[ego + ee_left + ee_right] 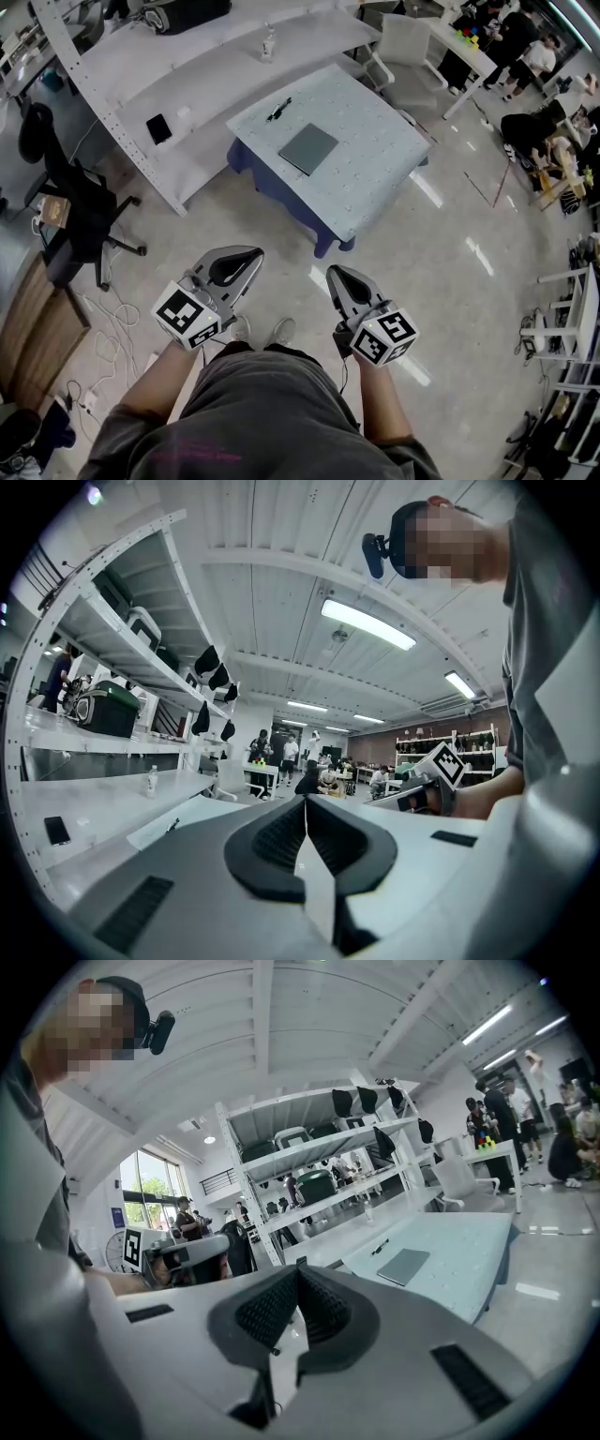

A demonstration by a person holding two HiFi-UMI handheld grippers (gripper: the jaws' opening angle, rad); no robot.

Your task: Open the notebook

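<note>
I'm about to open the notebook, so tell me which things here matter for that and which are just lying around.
For the job: closed grey notebook, the table under it, left gripper and right gripper, both shut and empty.

Lying about: black pen on the table, phone and bottle on the white shelving, office chair.

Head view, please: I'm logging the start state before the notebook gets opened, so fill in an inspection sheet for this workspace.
Surface: table under a pale blue cloth, ahead of the person.
Job's things: grey notebook lies closed and flat near the table's middle.
Clutter: black pen on the table, apart from the notebook.
Grippers: left gripper and right gripper, jaws together, nothing between them, held well short of the table.
Cables: white cables loose on the floor at left.
Surroundings: white shelving rack bearing a bottle and phone; black office chair; people at far right.
</note>
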